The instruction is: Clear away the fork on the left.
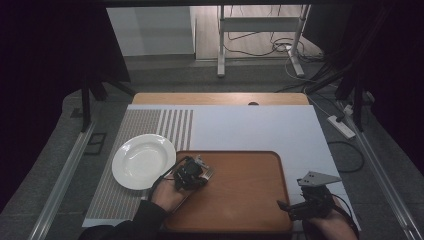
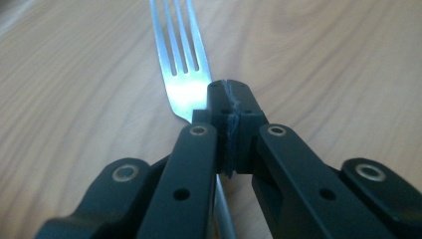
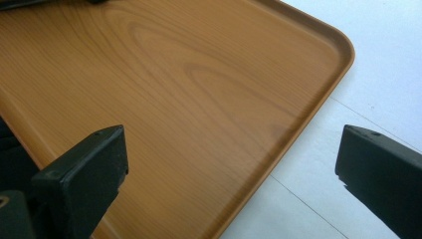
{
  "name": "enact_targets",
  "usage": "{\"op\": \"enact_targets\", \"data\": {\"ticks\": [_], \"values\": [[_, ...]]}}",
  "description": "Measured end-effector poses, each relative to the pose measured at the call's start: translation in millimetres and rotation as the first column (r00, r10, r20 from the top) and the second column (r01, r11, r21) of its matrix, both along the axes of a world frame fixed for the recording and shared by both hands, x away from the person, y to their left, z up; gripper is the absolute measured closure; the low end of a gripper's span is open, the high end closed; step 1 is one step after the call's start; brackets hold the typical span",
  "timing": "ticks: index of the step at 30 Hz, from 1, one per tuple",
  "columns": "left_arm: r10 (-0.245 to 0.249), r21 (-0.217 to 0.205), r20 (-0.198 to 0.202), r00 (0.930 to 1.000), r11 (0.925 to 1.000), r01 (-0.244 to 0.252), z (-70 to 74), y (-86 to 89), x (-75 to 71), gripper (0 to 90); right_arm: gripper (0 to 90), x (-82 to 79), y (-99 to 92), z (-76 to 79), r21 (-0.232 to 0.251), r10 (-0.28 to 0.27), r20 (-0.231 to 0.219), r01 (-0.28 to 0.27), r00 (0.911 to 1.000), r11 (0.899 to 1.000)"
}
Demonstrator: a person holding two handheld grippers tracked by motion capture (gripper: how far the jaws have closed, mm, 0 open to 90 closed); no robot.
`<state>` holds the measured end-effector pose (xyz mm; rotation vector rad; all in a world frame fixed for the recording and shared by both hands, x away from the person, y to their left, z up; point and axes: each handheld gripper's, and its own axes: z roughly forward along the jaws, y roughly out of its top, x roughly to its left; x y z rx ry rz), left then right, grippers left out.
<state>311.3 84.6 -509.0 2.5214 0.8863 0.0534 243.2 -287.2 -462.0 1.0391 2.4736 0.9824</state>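
Left gripper (image 1: 202, 170) pinches the fork (image 2: 180, 59) at the tray's (image 1: 250, 200) left edge; right gripper (image 1: 285, 206), jaws spread, straddles its lower-right rim.

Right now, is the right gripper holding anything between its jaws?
No, the right gripper has its jaws wide apart, with just the wooden tray and white table surface between them.
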Motion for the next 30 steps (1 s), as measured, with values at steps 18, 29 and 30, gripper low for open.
{"op": "enact_targets", "data": {"ticks": [18,29,30], "values": [[0.133,0.0,-0.032,0.9906,0.9911,-0.133,-1.3,40.2,4.5,89.0,0.9,-0.4,0.7,0.2,-0.008,0.008,0.0,-0.008,1.0,1.0],[0.2,0.028,-0.04,0.9789,0.9795,-0.199,-0.9,59.4,2.7,88.4,0.9,-0.1,1.1,-0.1,-0.007,0.012,-0.002,-0.012,0.9999,1.0],[0.2,0.028,-0.04,0.9789,0.9795,-0.199,-0.9,59.4,2.7,88.4,0.9,-0.1,1.1,-0.1,-0.007,0.012,-0.002,-0.012,0.9999,1.0]]}}
